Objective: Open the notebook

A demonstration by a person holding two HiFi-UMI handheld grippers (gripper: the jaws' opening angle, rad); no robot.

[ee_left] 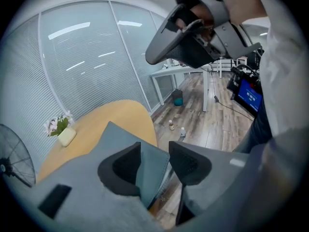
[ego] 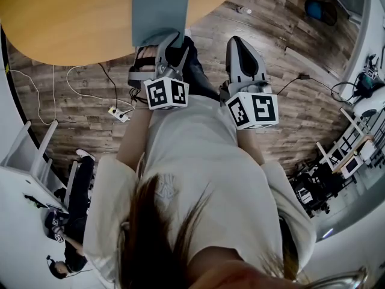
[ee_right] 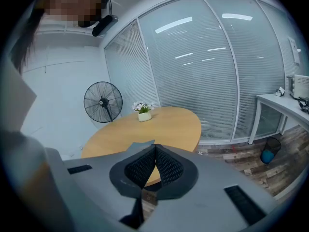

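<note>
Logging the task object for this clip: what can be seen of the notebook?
The notebook is a plain grey-blue rectangle with a soft-looking cover and stitching along one edge. It is closed and lies flat on the round wooden table, its near corner reaching just past the table's edge. That corner sits between the fingers of the left gripper, which stand apart; firm contact cannot be confirmed.

The left gripper points forward and down, its jaws standing apart. The right gripper, held just beside it, has its jaws pressed together on nothing.
</note>
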